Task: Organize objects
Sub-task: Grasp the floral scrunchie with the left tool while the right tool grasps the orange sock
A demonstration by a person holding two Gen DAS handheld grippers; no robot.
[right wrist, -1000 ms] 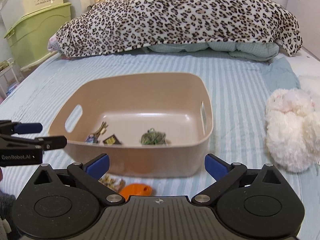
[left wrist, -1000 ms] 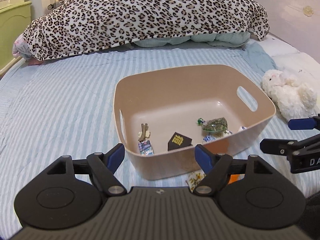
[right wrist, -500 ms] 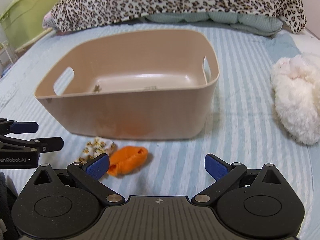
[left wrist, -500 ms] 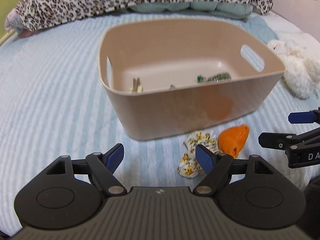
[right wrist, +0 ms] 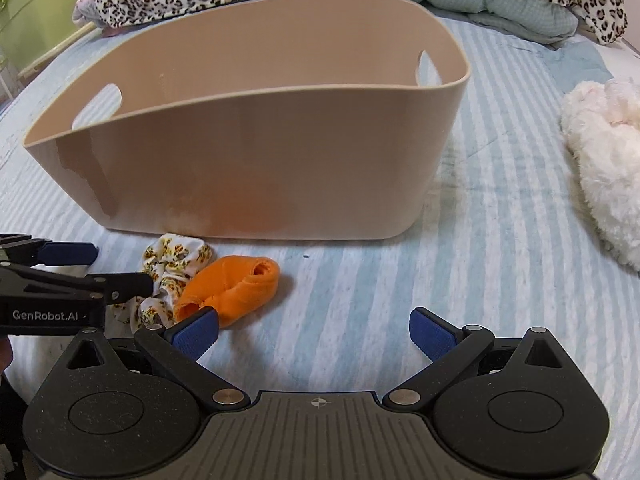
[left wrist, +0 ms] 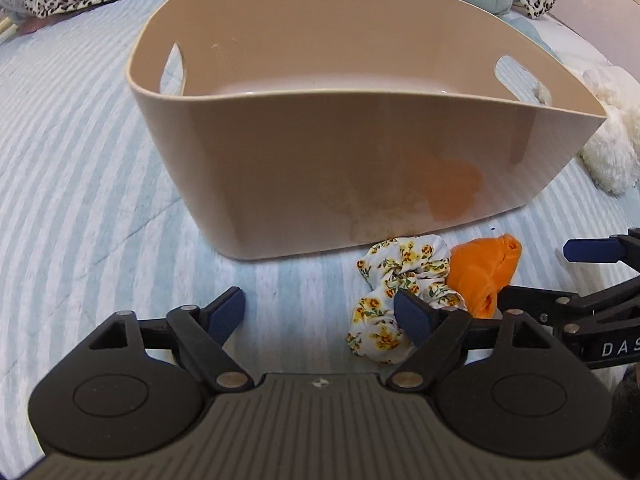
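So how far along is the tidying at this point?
Nothing visible counts as done: the beige bin's floor is hidden behind its near wall. In hand: nothing; the left gripper's jaws are opening and the right gripper's stand open, both empty. Left: the floral scrunchie and orange cloth lie on the bed outside the bin.

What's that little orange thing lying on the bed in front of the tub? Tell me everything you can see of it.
The orange thing is a small piece of soft cloth, rolled or bunched into a lump, one end curled into a ring. It lies on the striped bed cover, just in front of the tan tub, whose glossy wall mirrors its colour. A flowered scrunchie lies against it. Nothing grips it.
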